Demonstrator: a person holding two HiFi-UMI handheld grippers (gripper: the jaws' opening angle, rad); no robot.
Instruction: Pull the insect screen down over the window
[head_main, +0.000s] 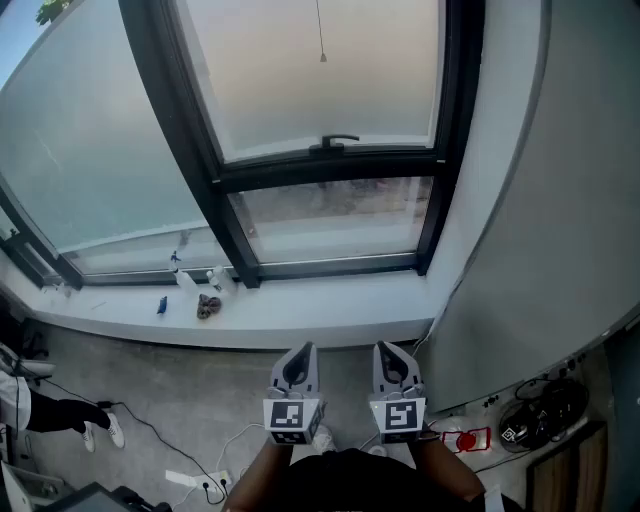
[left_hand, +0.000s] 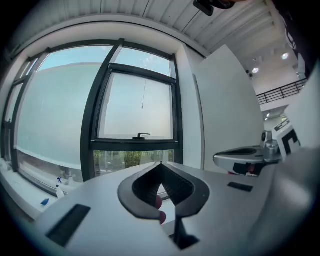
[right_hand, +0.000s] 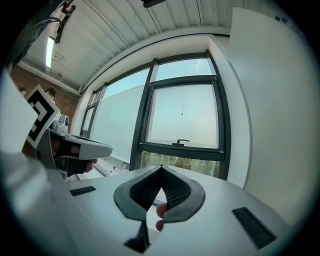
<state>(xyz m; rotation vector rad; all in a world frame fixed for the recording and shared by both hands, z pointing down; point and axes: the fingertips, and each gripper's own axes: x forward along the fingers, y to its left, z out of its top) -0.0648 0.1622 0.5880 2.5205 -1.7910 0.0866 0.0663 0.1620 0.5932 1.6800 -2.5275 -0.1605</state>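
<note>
Head view: left gripper and right gripper sit side by side well below the window handle, touching nothing; a thin pull cord hangs above that handle, and I can't make out the insect screen itself. Left gripper view: jaws closed, empty, handle above the tips. Right gripper view: same, jaws together on nothing, cord above the handle.

top of pull cord off-frame
</note>
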